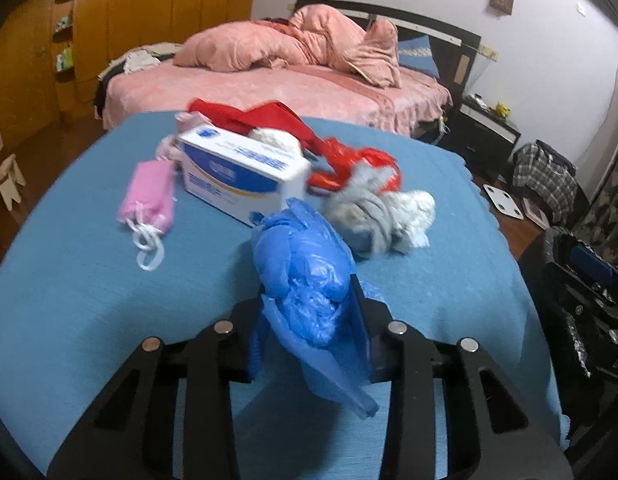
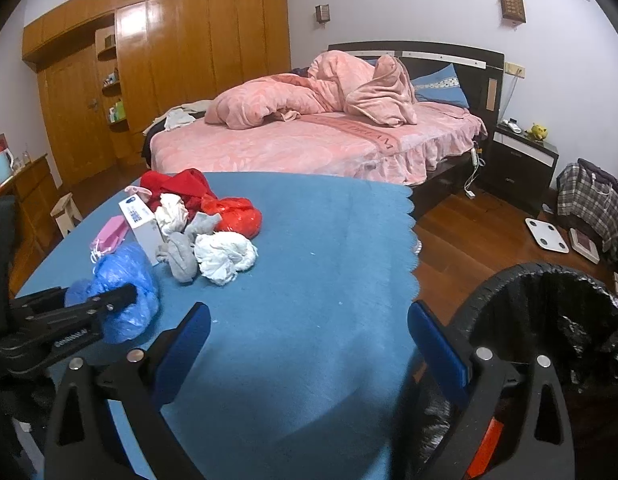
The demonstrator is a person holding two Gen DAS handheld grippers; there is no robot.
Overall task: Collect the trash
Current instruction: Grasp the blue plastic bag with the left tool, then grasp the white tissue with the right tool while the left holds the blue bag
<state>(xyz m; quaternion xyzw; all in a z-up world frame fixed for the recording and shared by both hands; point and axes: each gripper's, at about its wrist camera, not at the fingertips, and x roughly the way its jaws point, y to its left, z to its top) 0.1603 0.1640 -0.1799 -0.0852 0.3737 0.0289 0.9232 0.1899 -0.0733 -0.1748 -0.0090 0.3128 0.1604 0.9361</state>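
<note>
My left gripper (image 1: 309,300) is shut on a crumpled blue plastic bag (image 1: 305,268) and holds it just above the blue table cloth (image 1: 89,280). The bag also shows in the right wrist view (image 2: 125,276), with the left gripper (image 2: 109,300) clamped on it. My right gripper (image 2: 309,316) is open and empty over the table's near right part. A black-lined trash bin (image 2: 549,320) stands right of the table. On the table lie a red plastic bag (image 2: 233,216), white crumpled paper (image 2: 225,256), a grey sock (image 2: 181,256), a white and blue box (image 1: 241,172) and a pink mask pack (image 1: 149,196).
Red cloth (image 2: 177,188) lies at the far end of the pile. A pink bed (image 2: 309,140) stands behind the table. A nightstand (image 2: 521,164), a white scale (image 2: 547,236) and a plaid bag (image 2: 589,200) are on the wooden floor to the right.
</note>
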